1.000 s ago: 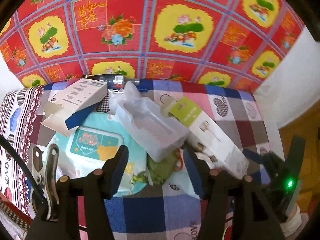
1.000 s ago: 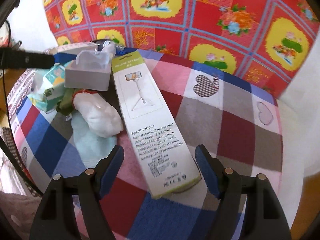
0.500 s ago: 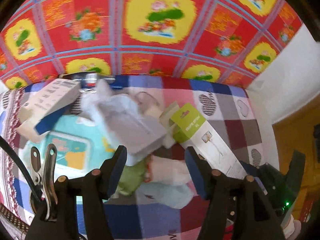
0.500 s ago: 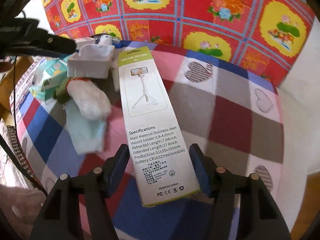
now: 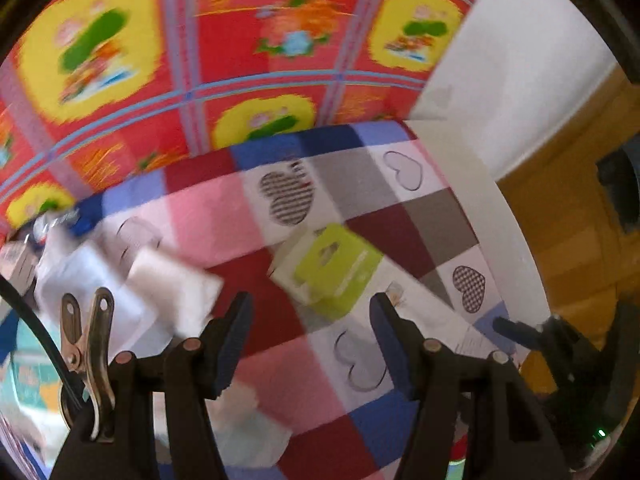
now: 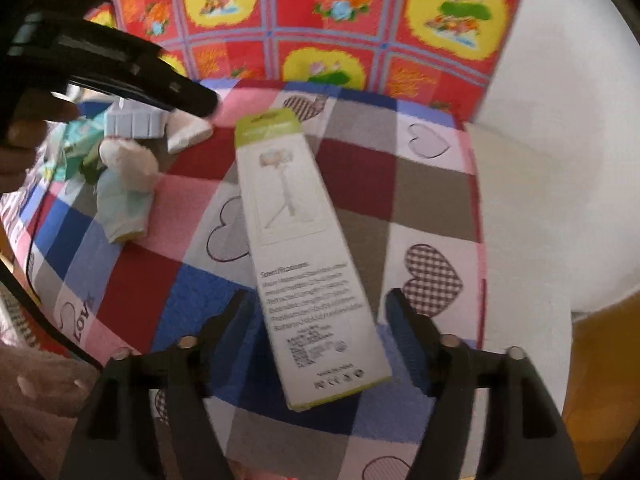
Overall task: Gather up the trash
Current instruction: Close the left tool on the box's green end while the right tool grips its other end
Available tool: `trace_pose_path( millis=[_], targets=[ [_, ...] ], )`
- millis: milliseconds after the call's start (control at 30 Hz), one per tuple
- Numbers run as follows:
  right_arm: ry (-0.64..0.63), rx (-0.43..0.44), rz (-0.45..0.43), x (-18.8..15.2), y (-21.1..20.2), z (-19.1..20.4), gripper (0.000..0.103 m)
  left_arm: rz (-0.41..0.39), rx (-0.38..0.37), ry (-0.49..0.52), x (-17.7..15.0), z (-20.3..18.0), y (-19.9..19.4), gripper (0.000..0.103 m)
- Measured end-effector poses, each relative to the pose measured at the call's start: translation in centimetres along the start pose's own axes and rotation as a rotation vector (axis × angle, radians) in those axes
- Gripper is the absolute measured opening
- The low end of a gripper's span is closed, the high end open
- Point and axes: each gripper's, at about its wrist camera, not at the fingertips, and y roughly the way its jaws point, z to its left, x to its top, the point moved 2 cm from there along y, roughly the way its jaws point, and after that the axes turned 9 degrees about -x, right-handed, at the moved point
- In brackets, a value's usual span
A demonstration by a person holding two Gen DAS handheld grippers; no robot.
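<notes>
Behind the desk (image 6: 436, 184) a red and yellow flowered cloth (image 6: 340, 12) is hung, and the desk itself is covered with a checked cloth with heart shapes. A long white carton with a green end (image 6: 304, 248) is seen lying flat on this cloth, near the right edge of the desk; its far green end points to the back edge, and its near end lies between the fingers of the right hand-held gripper (image 6: 318, 332). The jaws of that gripper are spread wide on both sides of the carton and no contact is visible, so nothing is gripped by it. The left hand-held gripper (image 5: 310, 340) is also held open above the cloth, with nothing between its fingers; in its view the same carton (image 5: 336, 272) is seen just ahead, blurred. More trash is gathered toward the left back corner: a white plastic tray (image 6: 136, 120), a white crumpled wad (image 6: 128, 160) and a pale green wrapper (image 6: 120, 208), close together.

The step in hand is judged to be the picking of the long carton by the right gripper. For the next move, the jaws should be closed on the narrow sides of the carton, and then it should be lifted. Because the carton is long and would be held at one end, some tilting may be expected.
</notes>
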Motion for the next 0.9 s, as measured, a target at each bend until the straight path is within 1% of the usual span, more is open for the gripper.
trace_pose_path(
  millis=[67,167,267,333,400,467,567,633,700,767,833,900],
  targets=[
    [0.044,0.012,-0.012,-0.2,-0.6,-0.6,0.077,0.006,-0.014,0.034,0.9,-0.9,0.8,0.063],
    [0.131,0.005,0.006,-0.7,-1.1,-1.5,0.077,0.021,-0.037,0.071,2.0,-1.7,2.0,0.063],
    [0.269,0.04,0.065,-1.6,-1.2,-2.8,0.077,0.053,-0.041,0.078,2.6,-1.8,3.3,0.063],
    [0.36,0.083,0.101,-2.4,-1.1,-3.5,0.077,0.058,-0.031,0.077,2.9,-1.7,4.0,0.063],
    [0.42,0.112,0.124,-3.0,-1.2,-3.8,0.077,0.056,-0.01,0.079,3.2,-1.4,4.5,0.063],
    [0.492,0.144,0.155,-3.5,-0.9,-3.8,0.077,0.062,-0.006,0.072,3.3,-1.2,4.9,0.063],
    [0.568,0.177,0.173,-3.8,-0.3,-4.0,0.077,0.086,-0.048,0.055,3.3,-0.8,5.6,0.063],
    [0.621,0.185,0.181,-3.9,0.4,-4.4,0.076,0.098,-0.103,0.026,3.2,-0.6,5.9,0.063],
    [0.707,0.226,0.193,-4.3,1.3,-5.0,0.071,0.117,-0.156,0.003,2.8,-0.5,6.2,0.063],
    [0.756,0.233,0.195,-4.6,1.7,-5.5,0.071,0.114,-0.169,0.002,2.5,-0.6,6.2,0.063],
    [0.763,0.245,0.188,-4.7,1.7,-5.8,0.071,0.111,-0.185,-0.001,2.2,-0.5,6.2,0.063],
    [0.74,0.23,0.186,-4.6,1.7,-5.7,0.071,0.118,-0.199,-0.005,2.1,-0.5,6.3,0.063]
  ],
)
